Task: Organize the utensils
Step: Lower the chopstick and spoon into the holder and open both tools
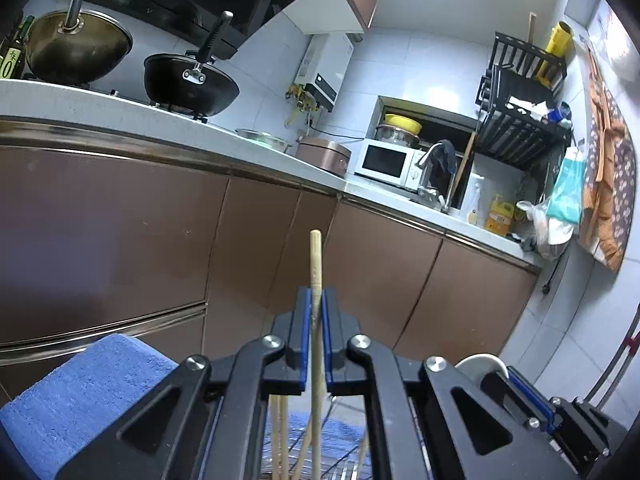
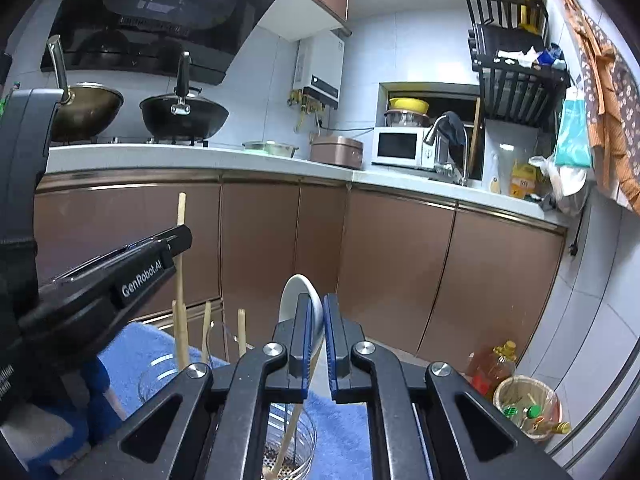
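Left wrist view shows the left gripper clamped on a wooden chopstick, the right gripper pinching a white spoon, both above a glass holder of chopsticks, so sorting seems midway.

Right gripper jaws nearly closed on a white spoon, bowl end up. Left gripper at left, clamped on an upright wooden chopstick. More chopsticks stand in a glass container on blue cloth
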A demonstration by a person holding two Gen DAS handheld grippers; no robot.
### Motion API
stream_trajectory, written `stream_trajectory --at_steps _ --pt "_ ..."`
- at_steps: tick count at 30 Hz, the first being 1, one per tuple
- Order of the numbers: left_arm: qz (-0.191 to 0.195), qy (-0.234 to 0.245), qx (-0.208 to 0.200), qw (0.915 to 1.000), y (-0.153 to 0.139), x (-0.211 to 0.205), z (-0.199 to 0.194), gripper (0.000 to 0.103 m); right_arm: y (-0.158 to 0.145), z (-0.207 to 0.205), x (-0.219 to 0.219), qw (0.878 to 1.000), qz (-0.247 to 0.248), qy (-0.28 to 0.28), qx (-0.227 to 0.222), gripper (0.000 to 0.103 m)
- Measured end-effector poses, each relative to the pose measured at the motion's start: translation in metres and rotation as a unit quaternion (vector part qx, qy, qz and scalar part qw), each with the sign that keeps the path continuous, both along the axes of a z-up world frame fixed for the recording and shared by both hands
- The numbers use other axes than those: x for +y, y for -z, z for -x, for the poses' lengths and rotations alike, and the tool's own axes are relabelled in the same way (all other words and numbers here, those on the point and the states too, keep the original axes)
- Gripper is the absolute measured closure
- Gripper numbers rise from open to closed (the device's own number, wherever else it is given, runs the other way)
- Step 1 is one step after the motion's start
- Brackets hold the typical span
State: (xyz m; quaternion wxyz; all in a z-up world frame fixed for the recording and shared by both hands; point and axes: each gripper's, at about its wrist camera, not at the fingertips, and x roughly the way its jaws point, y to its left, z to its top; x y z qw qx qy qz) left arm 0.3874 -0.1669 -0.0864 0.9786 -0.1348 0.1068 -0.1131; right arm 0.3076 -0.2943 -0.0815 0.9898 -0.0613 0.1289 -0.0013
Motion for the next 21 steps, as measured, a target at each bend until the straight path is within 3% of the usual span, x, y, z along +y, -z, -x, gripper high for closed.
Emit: stream_trajectory --at_steps 3,6,12,21 --pt "0.014 0.006 0.012 0.9998 0.013 0.006 -0.001 0.093 0.009 0.001 -0.003 1.000 -0.009 -0.008 0.012 0.093" --pt "0.011 0.006 0.010 0.9999 0.017 0.010 0.006 0.074 0.012 0.007 -0.006 1.000 -0.020 -0.014 0.014 0.084" --pt "0.005 0.014 0.014 0.9998 0.014 0.024 0.026 0.067 0.001 0.023 -0.011 0.999 -0.029 -0.013 0.013 0.082" --pt "-0.030 0.018 0.034 0.9988 -0.003 0.057 0.076 0.062 -0.023 0.080 -0.029 0.998 -0.062 -0.005 -0.001 0.080"
